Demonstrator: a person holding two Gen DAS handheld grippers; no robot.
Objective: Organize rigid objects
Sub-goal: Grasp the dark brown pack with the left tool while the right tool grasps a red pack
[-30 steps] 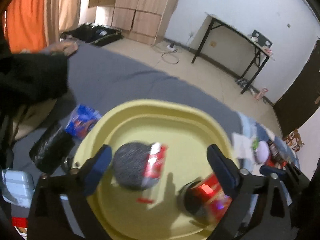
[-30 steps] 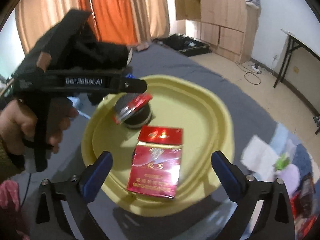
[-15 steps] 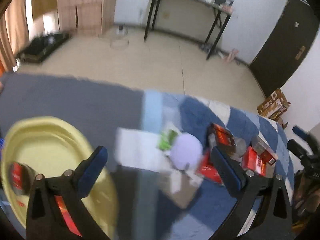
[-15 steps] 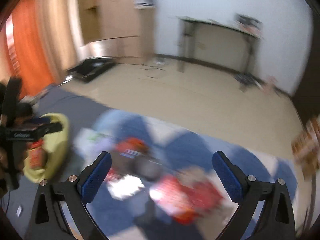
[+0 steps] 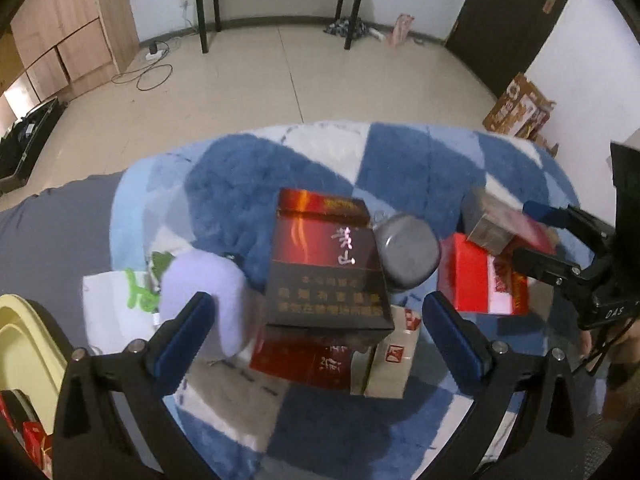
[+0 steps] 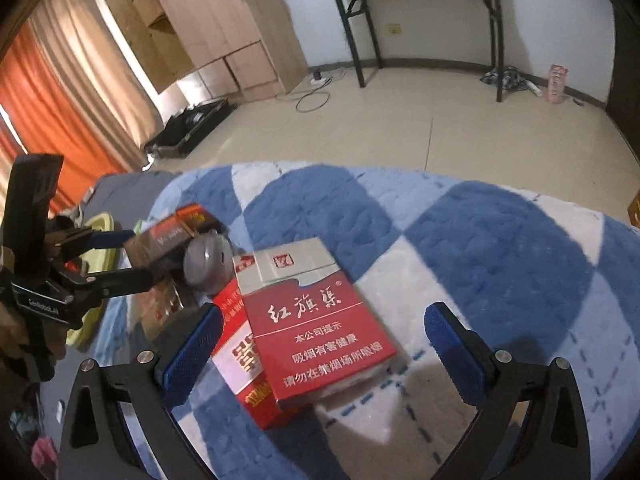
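A pile of rigid objects lies on a blue-and-white checked blanket (image 5: 400, 168). In the left wrist view a dark red cigarette box (image 5: 328, 260) sits on top of other packs, with a grey round tin (image 5: 408, 252) to its right and a bright red pack (image 5: 480, 284) beyond. My left gripper (image 5: 316, 336) is open, just in front of the dark box. In the right wrist view a red and silver cigarette pack (image 6: 316, 320) lies on another red pack (image 6: 240, 352). My right gripper (image 6: 320, 344) is open around it, not touching.
A yellow tray (image 5: 24, 344) holding red packs sits at the left edge. A lilac soft object (image 5: 208, 292) and a white bag (image 5: 116, 308) lie left of the pile. The right gripper also shows at the right of the left wrist view (image 5: 560, 248).
Both grippers have swung away from the yellow tray to the pile on the checked blanket. Each now hovers open over a cigarette pack.
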